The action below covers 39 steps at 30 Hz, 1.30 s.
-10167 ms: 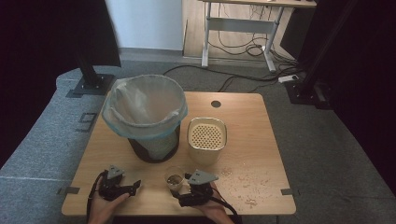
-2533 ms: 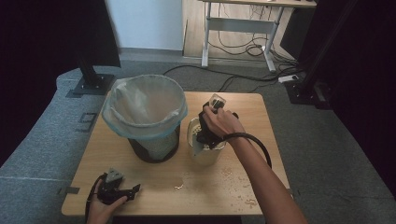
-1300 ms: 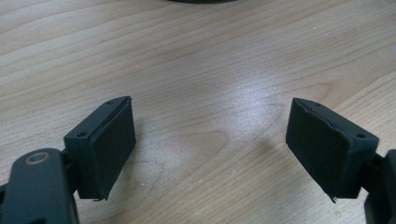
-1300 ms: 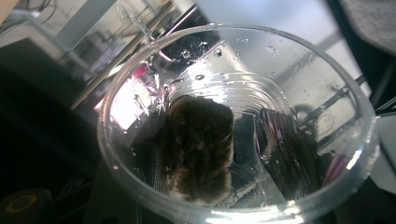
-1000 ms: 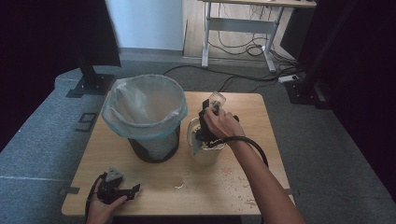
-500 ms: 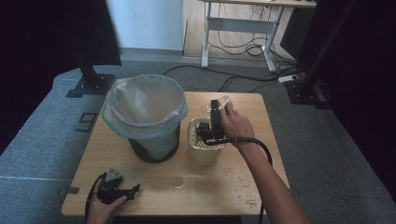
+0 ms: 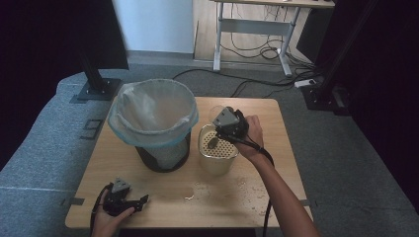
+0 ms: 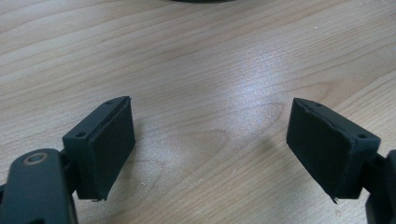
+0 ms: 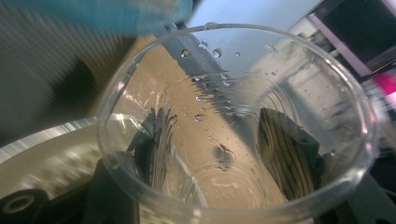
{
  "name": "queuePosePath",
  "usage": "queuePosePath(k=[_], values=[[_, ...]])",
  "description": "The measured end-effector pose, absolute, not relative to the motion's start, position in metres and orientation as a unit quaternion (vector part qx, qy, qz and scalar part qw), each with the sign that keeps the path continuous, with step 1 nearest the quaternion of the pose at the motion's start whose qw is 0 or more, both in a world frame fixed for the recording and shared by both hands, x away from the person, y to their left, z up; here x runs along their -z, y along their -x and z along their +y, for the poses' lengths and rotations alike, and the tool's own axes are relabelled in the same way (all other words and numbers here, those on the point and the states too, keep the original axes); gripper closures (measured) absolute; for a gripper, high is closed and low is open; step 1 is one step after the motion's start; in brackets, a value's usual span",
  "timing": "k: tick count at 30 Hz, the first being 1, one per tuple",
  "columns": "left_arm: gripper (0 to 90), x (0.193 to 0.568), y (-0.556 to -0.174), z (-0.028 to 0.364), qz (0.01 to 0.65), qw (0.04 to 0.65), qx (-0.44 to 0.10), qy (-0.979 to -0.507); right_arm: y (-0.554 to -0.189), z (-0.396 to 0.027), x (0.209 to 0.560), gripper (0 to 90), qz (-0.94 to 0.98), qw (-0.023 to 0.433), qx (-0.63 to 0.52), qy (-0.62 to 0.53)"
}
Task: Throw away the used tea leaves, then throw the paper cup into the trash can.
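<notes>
Table (image 7: 276,163): light wood, rectangular; crumbs (image 7: 247,187) lay scattered across its near right part, with a small wet glint near the middle front.
Floor: grey carpet surrounded the table; cables ran across it behind the table.
Room: dark curtains hung at both sides; a second desk frame (image 7: 257,29) stood at the back by a pale wall.
Bin (image 7: 154,121): round and dark, lined with a pale bag; it stood on the table's left half.
Canister (image 7: 217,150): cream, with a perforated top; it stood just right of the bin, close but apart from it.
Left gripper (image 7: 141,201): rested on the table's near left corner in the person's left hand (image 7: 106,222). Its pads (image 8: 109,144) stood wide apart with bare wood between them, holding nothing.
Right gripper (image 7: 225,129): held above the canister's top by the right hand (image 7: 252,136).
Cup (image 9: 233,121): clear plastic, beaded with droplets inside, tipped on its side; the right gripper's jaws pressed on its walls from both sides, seen through the plastic.
Cup position: above the canister, mouth toward the bin.
</notes>
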<state>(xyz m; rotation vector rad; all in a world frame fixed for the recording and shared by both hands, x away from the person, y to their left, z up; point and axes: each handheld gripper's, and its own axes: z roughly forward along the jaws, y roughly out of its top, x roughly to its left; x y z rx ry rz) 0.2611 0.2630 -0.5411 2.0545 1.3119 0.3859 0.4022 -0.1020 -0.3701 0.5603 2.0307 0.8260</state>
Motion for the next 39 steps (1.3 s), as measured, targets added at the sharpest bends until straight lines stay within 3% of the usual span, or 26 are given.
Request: queuePosePath(k=[1, 3, 4, 6, 8, 12, 18, 26, 34, 39], values=[[15.0, 0.541, -0.261, 0.263, 0.501, 0.331, -0.148, -0.786, -0.405, -0.107, 0.369, 45.2, 0.802, 0.389, -0.372, -0.259], [15.1, 0.541, -0.261, 0.263, 0.502, 0.331, -0.148, -0.785, -0.406, -0.11, 0.368, 45.2, 0.795, 0.371, -0.393, -0.276], [15.0, 0.541, -0.261, 0.263, 0.502, 0.331, -0.148, -0.785, -0.408, -0.118, 0.368, 45.4, 0.778, 0.329, -0.435, -0.312], [15.0, 0.541, -0.261, 0.263, 0.502, 0.331, -0.148, -0.785, -0.409, -0.12, 0.368, 45.4, 0.771, 0.314, -0.449, -0.323], [15.0, 0.541, -0.261, 0.263, 0.501, 0.332, -0.148, -0.785, -0.412, -0.129, 0.369, 45.5, 0.744, 0.265, -0.497, -0.359], [14.9, 0.542, -0.261, 0.263, 0.501, 0.331, -0.151, -0.785, -0.413, -0.135, 0.37, 45.5, 0.73, 0.242, -0.521, -0.37], [14.3, 0.542, -0.261, 0.261, 0.5, 0.329, -0.156, -0.786, -0.411, -0.139, 0.361, 45.4, 0.715, 0.24, -0.539, -0.374], [14.0, 0.543, -0.262, 0.259, 0.499, 0.326, -0.161, -0.787, -0.406, -0.137, 0.324, 45.4, 0.698, 0.251, -0.569, -0.355], [14.0, 0.543, -0.262, 0.259, 0.498, 0.328, -0.162, -0.786, -0.406, -0.086, 0.264, 45.1, 0.694, 0.255, -0.6, -0.306], [13.9, 0.544, -0.262, 0.258, 0.496, 0.326, -0.165, -0.788, -0.415, -0.016, 0.236, 42.5, 0.722, 0.245, -0.593, -0.259]])
